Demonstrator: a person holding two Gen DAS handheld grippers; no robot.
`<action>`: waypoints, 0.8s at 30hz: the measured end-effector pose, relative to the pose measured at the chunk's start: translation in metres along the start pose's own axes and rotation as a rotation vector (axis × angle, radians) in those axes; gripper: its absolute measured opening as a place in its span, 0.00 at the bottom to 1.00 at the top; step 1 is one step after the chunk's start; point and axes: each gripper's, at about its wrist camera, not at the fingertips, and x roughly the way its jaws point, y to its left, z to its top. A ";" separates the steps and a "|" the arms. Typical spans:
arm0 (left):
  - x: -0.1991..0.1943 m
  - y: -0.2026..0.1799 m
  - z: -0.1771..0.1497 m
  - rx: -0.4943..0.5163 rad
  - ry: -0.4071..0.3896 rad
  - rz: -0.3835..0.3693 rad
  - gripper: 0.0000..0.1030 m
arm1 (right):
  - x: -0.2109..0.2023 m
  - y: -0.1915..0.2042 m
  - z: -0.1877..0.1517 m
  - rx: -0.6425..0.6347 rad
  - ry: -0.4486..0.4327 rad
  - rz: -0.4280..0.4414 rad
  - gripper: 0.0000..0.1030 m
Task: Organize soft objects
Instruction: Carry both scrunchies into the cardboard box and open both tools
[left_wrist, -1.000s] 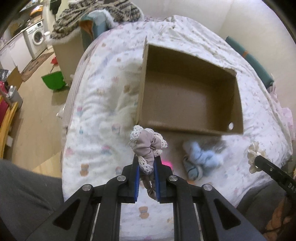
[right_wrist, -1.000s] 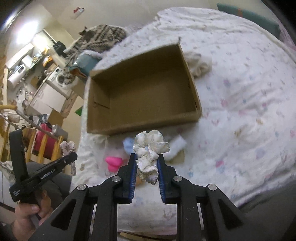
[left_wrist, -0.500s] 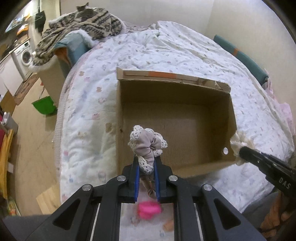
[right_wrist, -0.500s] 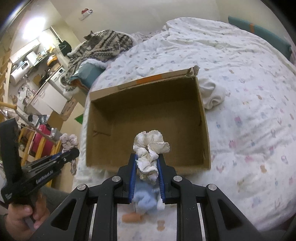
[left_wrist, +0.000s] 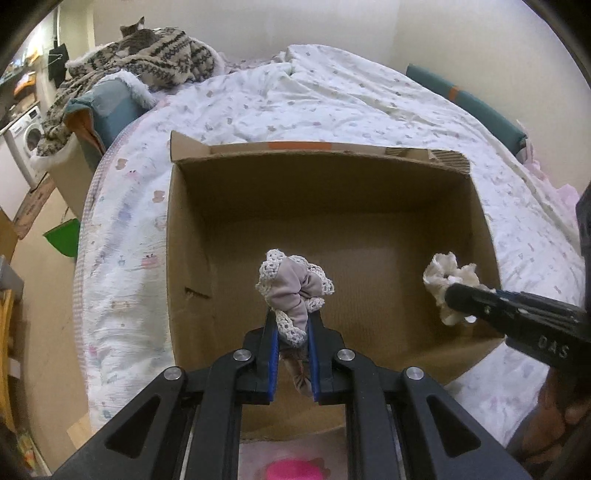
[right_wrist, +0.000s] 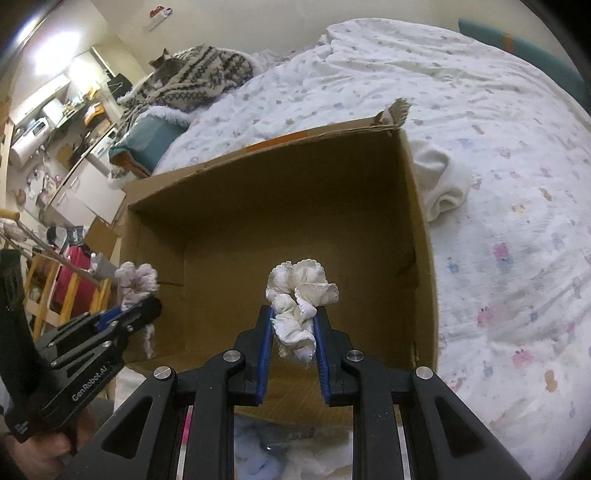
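A cardboard box (left_wrist: 369, 184) with nothing in it lies open on the bed. My left gripper (left_wrist: 292, 325) is shut on a mauve lace-edged scrunchie (left_wrist: 293, 291) and holds it over the box's near half. My right gripper (right_wrist: 294, 325) is shut on a cream ruffled scrunchie (right_wrist: 301, 295), also above the box (right_wrist: 258, 229). In the left wrist view the right gripper (left_wrist: 452, 301) comes in from the right with the cream scrunchie (left_wrist: 445, 269). In the right wrist view the left gripper (right_wrist: 146, 308) and its mauve scrunchie (right_wrist: 136, 277) hang at the box's left wall.
A pink soft item (left_wrist: 291, 470) and a pale blue one (right_wrist: 255, 448) lie on the quilt in front of the box. White folded cloth (right_wrist: 441, 181) sits beside the box's right wall. A cat (right_wrist: 166, 66) rests on a patterned blanket at the bed's far left end.
Both grippers moved forward over the bed with their scrunchies, from in front of the box to above its inside. The box now fills both views; the loose items have dropped to the bottom edge.
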 end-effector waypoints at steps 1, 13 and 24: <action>0.003 0.001 -0.001 0.002 0.004 0.014 0.12 | 0.002 0.001 -0.001 -0.003 0.005 -0.003 0.22; 0.020 0.018 -0.010 -0.043 0.053 0.056 0.12 | 0.019 -0.007 -0.003 -0.008 0.073 -0.036 0.22; 0.025 0.005 -0.011 -0.018 0.073 0.031 0.15 | 0.028 0.004 -0.007 -0.044 0.101 -0.008 0.22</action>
